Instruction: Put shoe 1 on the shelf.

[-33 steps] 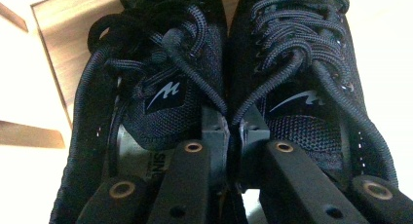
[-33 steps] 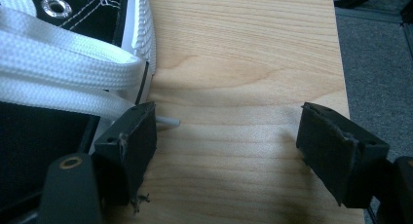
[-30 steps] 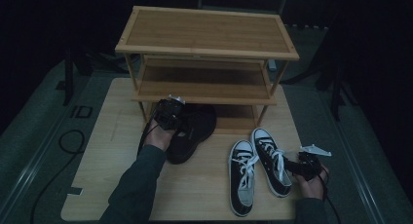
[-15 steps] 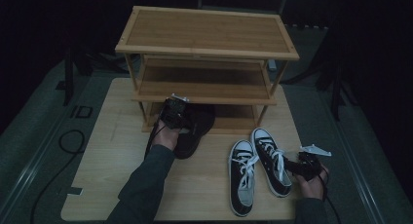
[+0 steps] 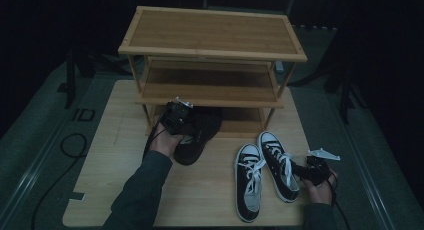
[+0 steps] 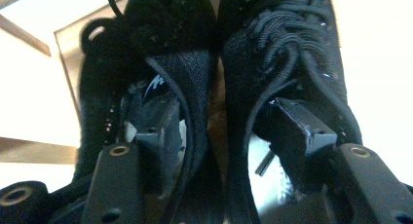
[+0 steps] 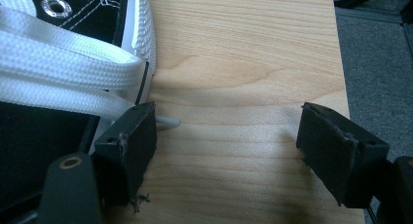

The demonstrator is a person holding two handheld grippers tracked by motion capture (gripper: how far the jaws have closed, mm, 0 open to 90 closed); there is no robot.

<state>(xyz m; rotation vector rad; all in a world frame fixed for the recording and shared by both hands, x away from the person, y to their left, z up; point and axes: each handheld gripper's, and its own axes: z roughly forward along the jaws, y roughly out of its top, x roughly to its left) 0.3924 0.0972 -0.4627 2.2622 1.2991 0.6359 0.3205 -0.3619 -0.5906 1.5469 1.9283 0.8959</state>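
A pair of black lace-up shoes [image 5: 197, 135] lies on the wooden table [image 5: 115, 155], toes under the bottom shelf of the bamboo shoe rack [image 5: 210, 27]. My left gripper [image 5: 175, 117] sits over their heels. In the left gripper view one jaw reaches into each black shoe [image 6: 272, 53], with the two inner walls between them. The left gripper [image 6: 226, 131] has just been opening and its pads stand off those walls. My right gripper [image 5: 312, 170] rests beside the black-and-white sneakers [image 5: 265, 170]. The right gripper [image 7: 234, 151] is open over bare wood, its left pad next to a sneaker's white lace [image 7: 63, 73].
The rack has three shelves and stands at the far half of the table. The table's right edge [image 7: 343, 78] runs close by my right gripper, with grey floor beyond it. A dark cable [image 5: 70, 145] lies on the floor at the left.
My left hand has eased slightly toward the rack with the black shoes, which now lie a little further under the bottom shelf. The right hand and the sneakers have kept still.
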